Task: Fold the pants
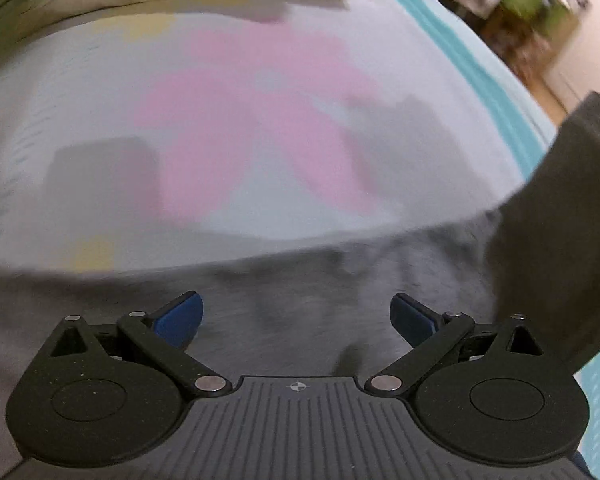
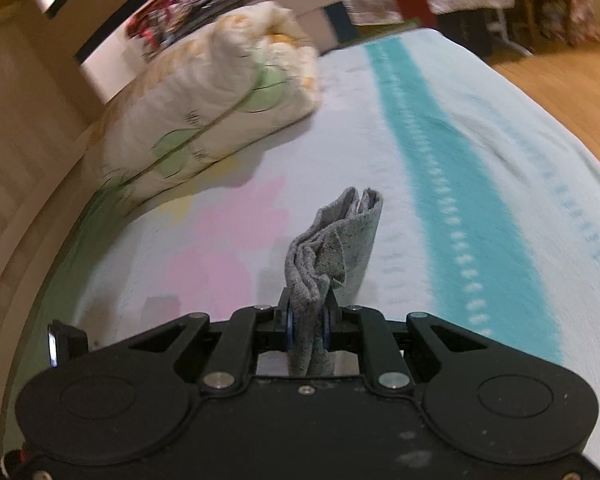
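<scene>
Your right gripper [image 2: 307,330] clamps a bunched fold of the grey pants [image 2: 332,240] above the bed [image 2: 480,128] (striped sheet); your left gripper [image 1: 296,316] hovers spread apart over pants fabric lying there.

The left gripper [image 1: 296,320] is wide open. Its two blue fingertips [image 1: 178,318] are far apart, one on each side, and nothing sits between them. It points forward and a little down, low over the gray pants [image 1: 260,300]. This view is blurry.

The right gripper [image 2: 307,326] is squeezed tight. Its two blue pads [image 2: 289,330] press in from both sides on a bunch of the gray pants cloth. The cloth sticks up out of the gripper and folds over at the top. The black arms of this gripper are pulled in close together in the middle.
</scene>
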